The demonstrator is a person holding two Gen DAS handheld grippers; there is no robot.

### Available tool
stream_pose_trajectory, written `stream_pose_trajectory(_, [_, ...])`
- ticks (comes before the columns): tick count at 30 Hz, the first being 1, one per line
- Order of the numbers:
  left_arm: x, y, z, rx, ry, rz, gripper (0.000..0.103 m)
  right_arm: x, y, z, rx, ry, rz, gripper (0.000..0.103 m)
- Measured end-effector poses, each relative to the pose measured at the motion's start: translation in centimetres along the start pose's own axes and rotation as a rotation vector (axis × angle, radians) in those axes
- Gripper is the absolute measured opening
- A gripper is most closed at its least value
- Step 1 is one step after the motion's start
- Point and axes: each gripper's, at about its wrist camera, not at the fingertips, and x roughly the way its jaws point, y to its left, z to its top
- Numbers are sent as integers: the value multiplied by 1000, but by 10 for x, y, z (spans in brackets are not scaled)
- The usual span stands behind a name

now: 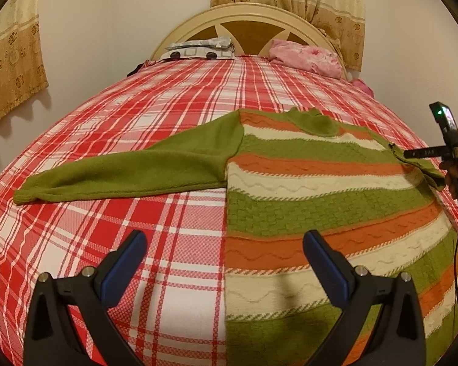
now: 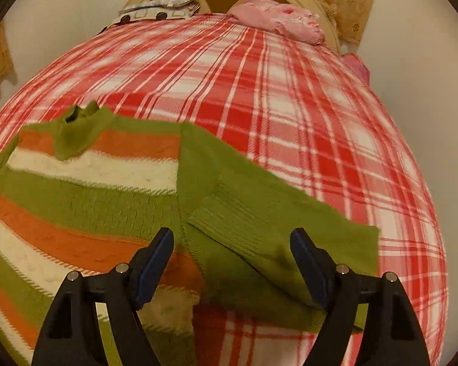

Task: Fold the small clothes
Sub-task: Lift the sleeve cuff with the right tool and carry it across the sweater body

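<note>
A striped sweater (image 1: 320, 189) lies flat on the plaid bed (image 1: 137, 116). The left gripper (image 1: 226, 262) and right gripper (image 2: 232, 256) both gape, released, gripping nothing.

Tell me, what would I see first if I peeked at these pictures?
First the big striped sweater, green, orange and cream, spread flat on the red checked bedspread, one long green sleeve stretched out to the side. Both grippers, left and right, hang open just above it. Far back by the headboard lies a pink bundle.
</note>
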Motion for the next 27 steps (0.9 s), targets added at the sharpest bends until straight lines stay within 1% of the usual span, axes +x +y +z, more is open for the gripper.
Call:
stream_pose_trajectory(1, [1,0,0,1,2,1,103,5,0,0,-7,5,2,79])
stream_pose_trajectory(3, [4,0,-1,6,11,8,103,16,-1,0,-9,15,-20,78])
stream_pose_trajectory(4, [5,0,-2,8,18,11,103,23,-3,-1,-2,26,-13,72])
stream_pose_trajectory(6, [6,1,-3,10,24,17,103,31,-7,-2,26,34,14,66])
stream_pose_trajectory(8, [7,2,-3,7,28,20,103,31,-11,-2,50,9,55,54])
stream_pose_trajectory(9, [7,3,-3,3,30,19,103,30,-11,-2,62,3,60,29])
stream_pose_trajectory(10, [7,3,-3,1,32,17,103,30,-13,1,72,2,44,15])
stream_pose_trajectory(12, [5,3,-3,-2,30,11,103,26,-21,5,113,-10,67,14])
stream_pose_trajectory(14, [3,3,-3,-3,26,7,103,20,-25,10,119,-23,50,12])
stream_pose_trajectory(17, [2,4,-4,-5,24,5,103,1,-29,17,136,-67,54,11])
stream_pose_trajectory(21, [-2,9,-3,-20,20,4,103,-39,-25,33,137,-165,74,10])
stream_pose_trajectory(24, [-4,10,-3,-26,15,2,103,-78,-11,51,116,-251,90,10])
stream_pose_trajectory(27, [-6,10,-4,-24,10,1,103,-106,3,65,94,-315,110,10])
